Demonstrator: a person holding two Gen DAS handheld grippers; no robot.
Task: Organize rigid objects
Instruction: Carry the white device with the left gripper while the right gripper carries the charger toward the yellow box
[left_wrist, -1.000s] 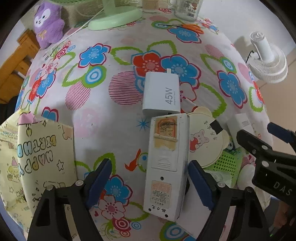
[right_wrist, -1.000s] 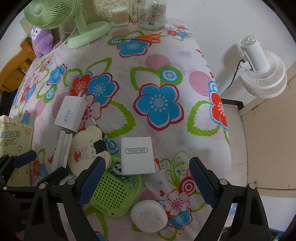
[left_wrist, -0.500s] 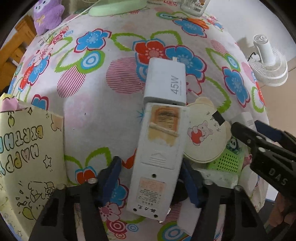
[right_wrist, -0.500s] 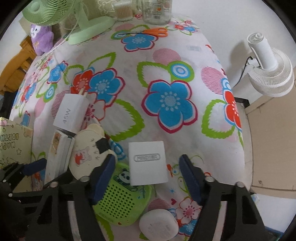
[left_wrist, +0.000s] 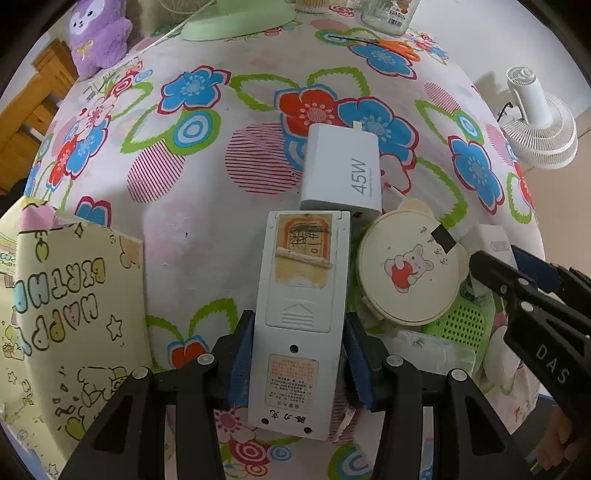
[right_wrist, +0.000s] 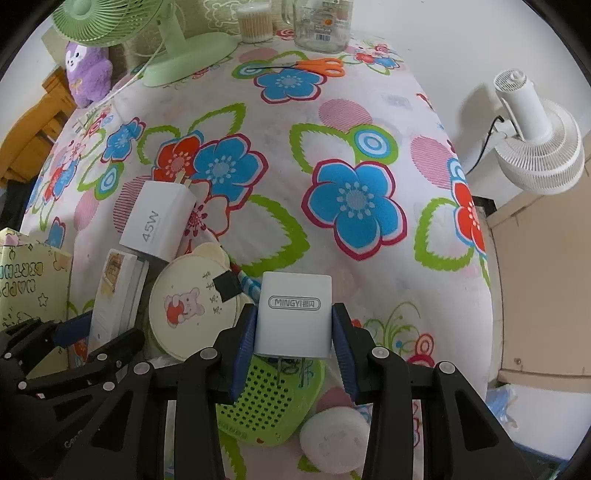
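While the left gripper (left_wrist: 295, 363) clamps its jaws on the white remote (left_wrist: 301, 317), the right gripper (right_wrist: 293, 349) pinches the MINGYI charger (right_wrist: 293, 315). Ahead of the remote's tip sits the 45W adapter (left_wrist: 341, 171); the round bear case (left_wrist: 410, 271) crowds between both jaws, the green speaker (right_wrist: 262, 402) underneath, on the floral counter (right_wrist: 354, 147).

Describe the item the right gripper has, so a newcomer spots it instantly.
On the floral tablecloth, look at the near-edge clutter beside the round cream bear-eared lid. The right gripper clamps a small white charger: it reads MINGYI, while the neighbouring charger reads 45W.
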